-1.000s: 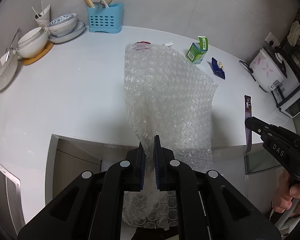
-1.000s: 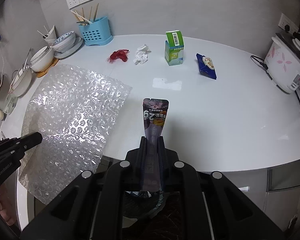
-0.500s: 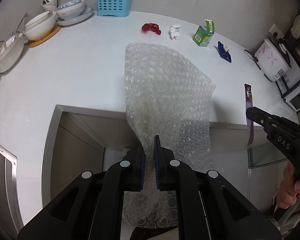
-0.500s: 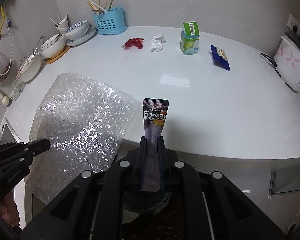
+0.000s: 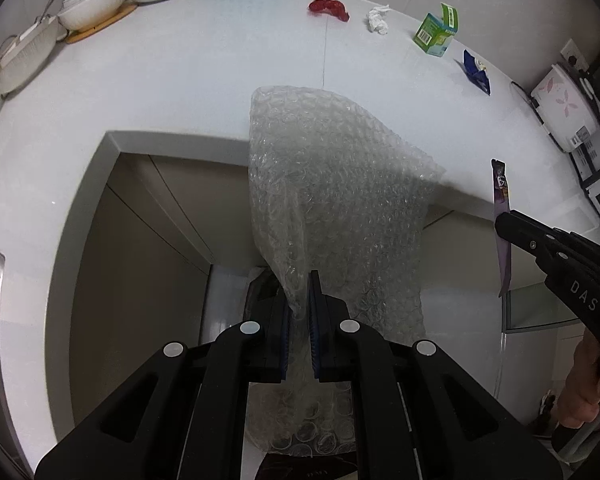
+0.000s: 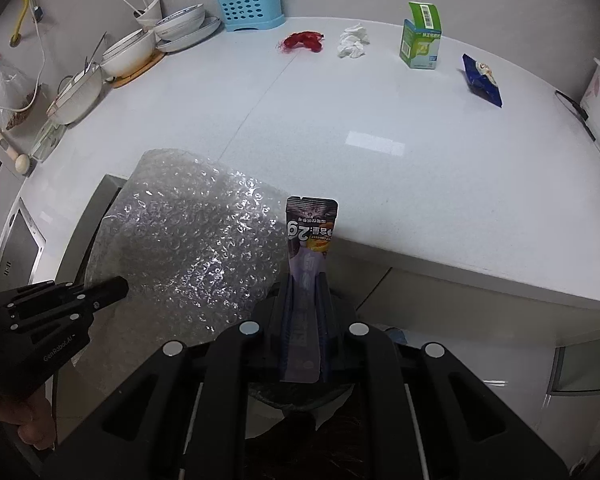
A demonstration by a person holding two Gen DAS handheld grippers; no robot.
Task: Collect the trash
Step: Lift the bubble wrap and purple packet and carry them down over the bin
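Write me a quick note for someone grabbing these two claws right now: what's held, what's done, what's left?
Left claw: shut on the bubble wrap sheet, off the counter edge.
Right claw: shut on the purple snack sachet.
Done: both picked up; neither dropped yet. Something dark shows below the claws, possibly a bin; unclear.
Left on the white counter: red wrapper, crumpled tissue, green carton, blue snack packet.

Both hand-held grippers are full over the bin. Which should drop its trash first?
Probably right: its hand-held gripper holds the slim purple sachet, an easy drop; the left hand-held gripper holds bulky bubble wrap.
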